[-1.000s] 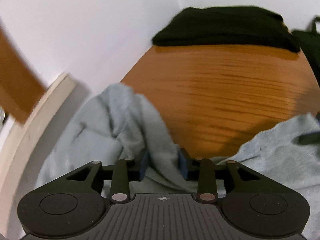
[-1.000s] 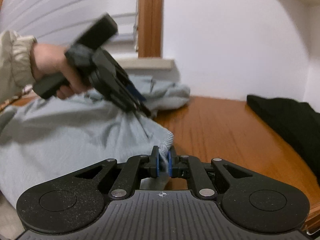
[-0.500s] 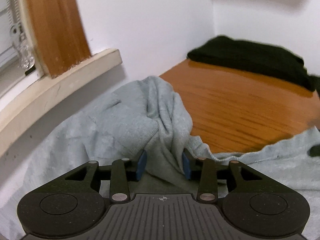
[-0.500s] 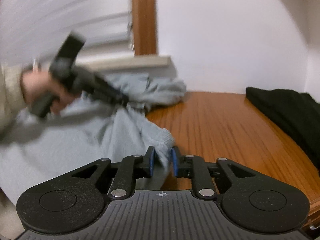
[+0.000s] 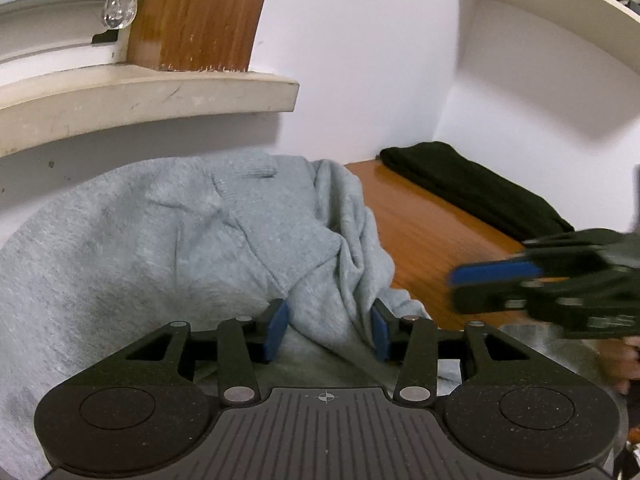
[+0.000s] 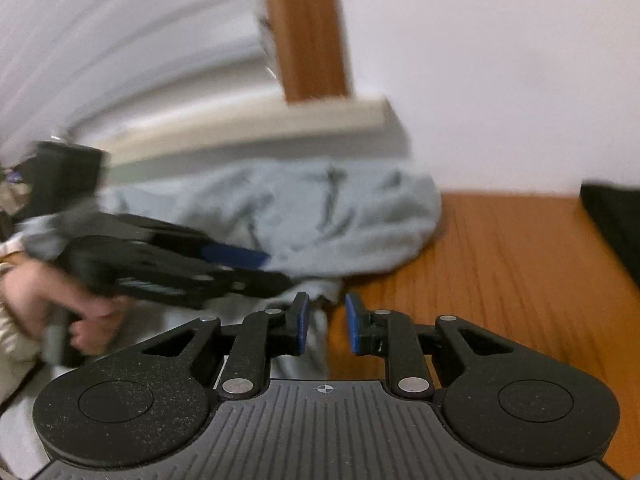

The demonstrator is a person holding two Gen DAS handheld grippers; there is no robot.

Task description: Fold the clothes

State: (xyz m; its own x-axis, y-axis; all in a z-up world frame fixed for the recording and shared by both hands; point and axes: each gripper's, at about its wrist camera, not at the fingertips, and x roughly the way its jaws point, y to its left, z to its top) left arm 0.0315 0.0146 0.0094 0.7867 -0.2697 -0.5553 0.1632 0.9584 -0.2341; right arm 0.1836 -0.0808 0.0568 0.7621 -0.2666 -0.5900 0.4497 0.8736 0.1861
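Two grippers | left gripper: fingers opening, grey sweatshirt fold between, unpressed | right gripper: fingers apart, hem between | tabletop | black garment at 2 o'clock

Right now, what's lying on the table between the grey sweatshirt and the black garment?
Nothing: bare wooden table separates the grey sweatshirt from the black garment. The left wrist view shows it best.

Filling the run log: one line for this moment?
left tool: opening, over grey sweatshirt | right tool: open, cloth between | black garment: aside
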